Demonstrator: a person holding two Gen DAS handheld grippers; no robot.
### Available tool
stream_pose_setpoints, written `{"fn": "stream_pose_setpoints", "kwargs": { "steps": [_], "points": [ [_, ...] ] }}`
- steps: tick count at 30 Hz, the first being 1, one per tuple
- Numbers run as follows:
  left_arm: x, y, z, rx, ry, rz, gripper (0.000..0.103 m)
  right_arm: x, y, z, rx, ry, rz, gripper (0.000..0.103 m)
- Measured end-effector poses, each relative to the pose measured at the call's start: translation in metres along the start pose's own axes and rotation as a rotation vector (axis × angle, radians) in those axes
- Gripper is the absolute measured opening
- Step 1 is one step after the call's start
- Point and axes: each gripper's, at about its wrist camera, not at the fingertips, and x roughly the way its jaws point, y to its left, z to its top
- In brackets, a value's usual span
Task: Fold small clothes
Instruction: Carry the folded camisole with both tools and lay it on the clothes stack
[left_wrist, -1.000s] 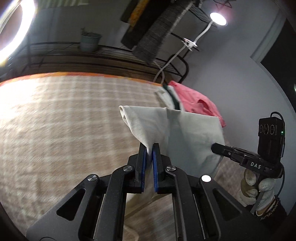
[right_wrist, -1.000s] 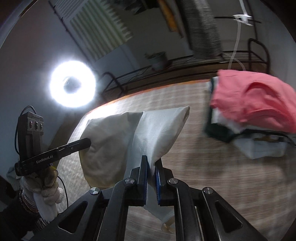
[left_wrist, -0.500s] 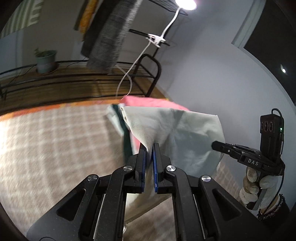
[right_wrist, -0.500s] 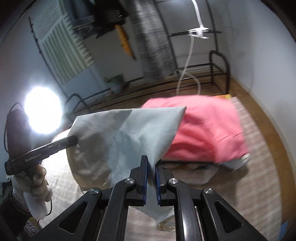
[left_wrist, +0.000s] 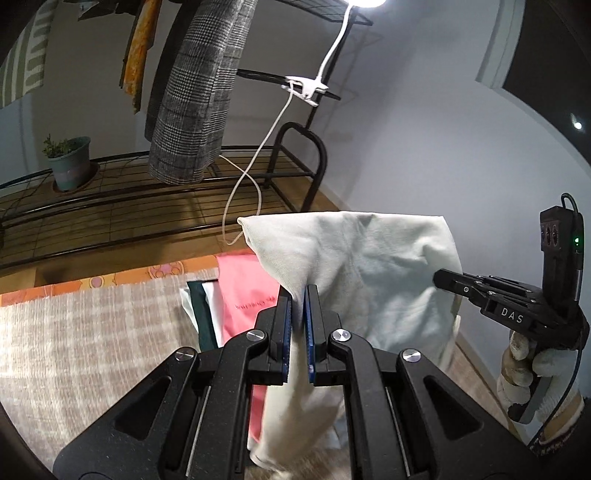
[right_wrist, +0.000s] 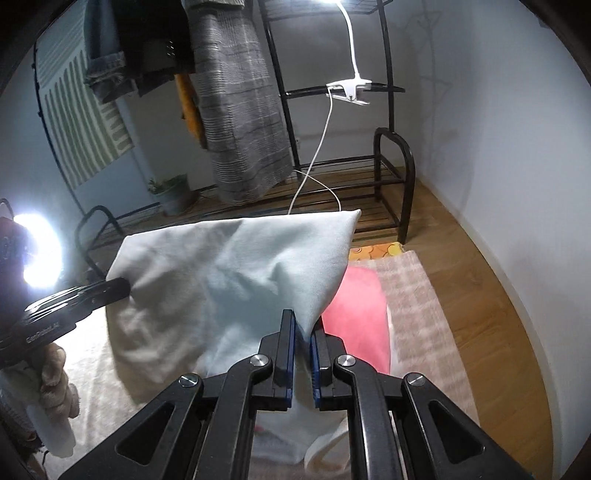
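A folded pale grey-green garment (left_wrist: 369, 266) hangs in the air between my two grippers; it also shows in the right wrist view (right_wrist: 236, 269). My left gripper (left_wrist: 298, 295) is shut on its left corner. My right gripper (right_wrist: 303, 325) is shut on its right corner; it also shows in the left wrist view (left_wrist: 443, 278). Below the garment lies a stack of folded clothes with a pink one (left_wrist: 247, 291) on top, seen too in the right wrist view (right_wrist: 358, 317). The lower part of the garment is hidden behind my fingers.
The stack sits on a beige checked cloth (left_wrist: 92, 332) with an orange patterned edge (left_wrist: 110, 282). Behind stands a black metal rack (left_wrist: 295, 147) with a potted plant (left_wrist: 68, 162), hanging clothes (left_wrist: 195, 92) and a clip lamp (left_wrist: 306, 86). A ring light (right_wrist: 37, 251) glares at the left.
Both grippers have carried the hanging garment to the right, from over the bare checked cloth to above the pink-topped stack. Both grips stay shut on the corners.
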Motion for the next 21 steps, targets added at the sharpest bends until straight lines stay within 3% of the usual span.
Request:
{"fn": "stream_pose_setpoints", "kwargs": {
  "steps": [5,8,10,15,21],
  "points": [
    [0.021,-0.002,-0.001,0.071,0.012,0.102,0.004,0.027,0.0,0.005,-0.015,0.019,-0.03,0.005],
    [0.022,-0.004,-0.003,0.115,0.001,0.165,0.004,0.042,0.0,0.005,-0.031,0.046,-0.127,0.011],
    [0.018,-0.002,-0.006,0.112,-0.007,0.161,0.005,0.045,-0.001,0.004,-0.031,0.048,-0.169,0.019],
    [0.015,-0.002,-0.012,0.12,0.002,0.156,0.005,0.038,0.003,-0.002,-0.033,0.021,-0.12,0.019],
    [0.006,-0.002,-0.027,0.117,0.027,0.137,0.005,0.04,0.014,-0.017,-0.066,0.061,-0.124,0.019]
  ]
}}
